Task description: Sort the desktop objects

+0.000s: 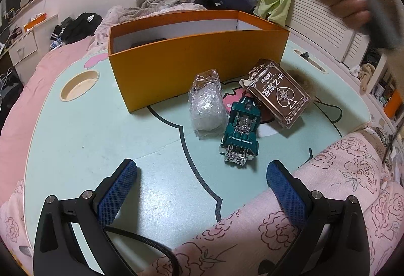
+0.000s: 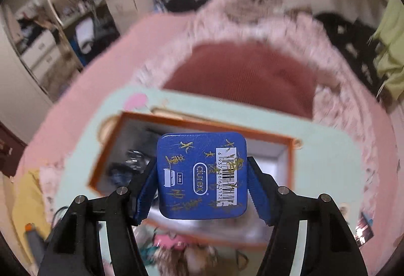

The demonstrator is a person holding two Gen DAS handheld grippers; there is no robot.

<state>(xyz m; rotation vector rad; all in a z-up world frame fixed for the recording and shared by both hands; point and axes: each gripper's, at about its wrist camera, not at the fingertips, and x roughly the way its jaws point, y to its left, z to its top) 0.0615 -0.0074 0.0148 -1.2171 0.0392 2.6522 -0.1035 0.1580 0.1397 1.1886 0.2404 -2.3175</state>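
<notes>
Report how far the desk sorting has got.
Some dark items already lie in the orange box. In hand: the right tongs grip a blue tin above it. Left on the table: a plastic-wrapped bundle, a green toy car and a brown card box.

A mint lap table [image 1: 101, 149] carries an orange box [image 1: 197, 66], plastic-wrapped bundle [image 1: 207, 104], toy car [image 1: 241, 129] and card box [image 1: 280, 94].

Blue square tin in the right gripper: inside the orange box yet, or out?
Out. The blue square tin is clamped between the right gripper pads, above the open orange box.

Dim indoor light, motion-blurred fisheye views
</notes>
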